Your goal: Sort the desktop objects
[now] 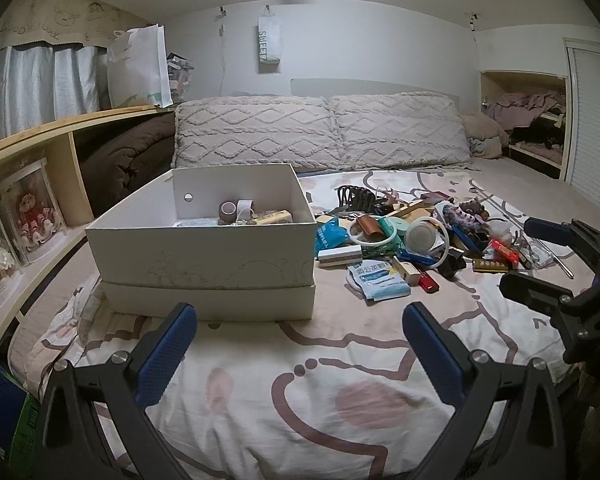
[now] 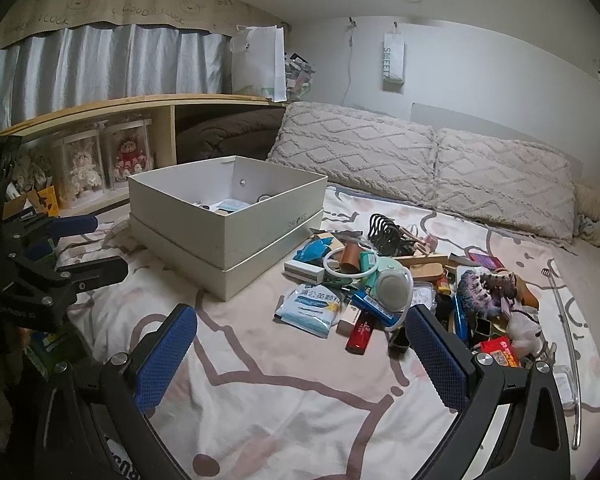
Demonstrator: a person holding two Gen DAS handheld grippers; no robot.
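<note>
- Bedroom setting: the work surface is a bed with a cartoon-print cover, two textured pillows along its head edge, and a wooden shelf with boxed dolls along its left edge.
- White box: stands open near the bed's left edge, seated in its own lid, with tape rolls and small packets already inside. Judged to be the sorting destination.
- Clutter pile: lies just right of the box toward the bed's middle; visible items include a medicine sachet, a red lighter-like item, a black hair claw and a round mint-green gadget.
- Left gripper: fingers spread apart and empty, hovering above bare cover in front of the box.
- Right gripper: fingers likewise released and empty, poised at the pile's near edge.
- Recommendation: take an outlying piece first, such as the sachet or red item, rather than digging into the heap; close on one item only.
- Risk: the soft cover gives under pressure, so flat packets may slip or the fabric may get pinched.
</note>
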